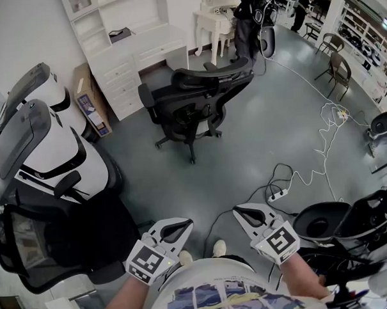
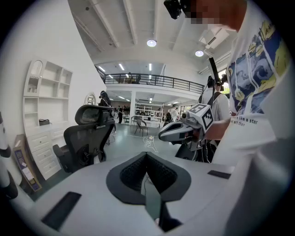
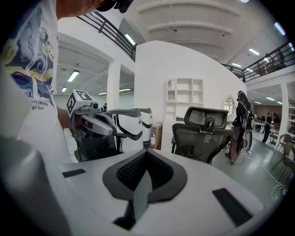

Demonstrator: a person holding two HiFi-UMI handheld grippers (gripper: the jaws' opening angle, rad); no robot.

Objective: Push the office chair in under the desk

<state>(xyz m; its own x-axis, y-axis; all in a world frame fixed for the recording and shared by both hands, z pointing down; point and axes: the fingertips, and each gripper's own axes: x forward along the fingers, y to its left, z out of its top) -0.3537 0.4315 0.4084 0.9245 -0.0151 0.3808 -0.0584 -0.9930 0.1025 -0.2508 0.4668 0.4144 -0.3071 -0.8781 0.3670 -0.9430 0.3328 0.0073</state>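
Left gripper (image 1: 187,221) and right gripper (image 1: 236,211) sit close to my waist, both with jaws pressed together and empty, probably because a push needs no grasp. Office chair (image 1: 194,102) stands well ahead of both. White desk (image 1: 147,45) lies just beyond it, ahead-left.
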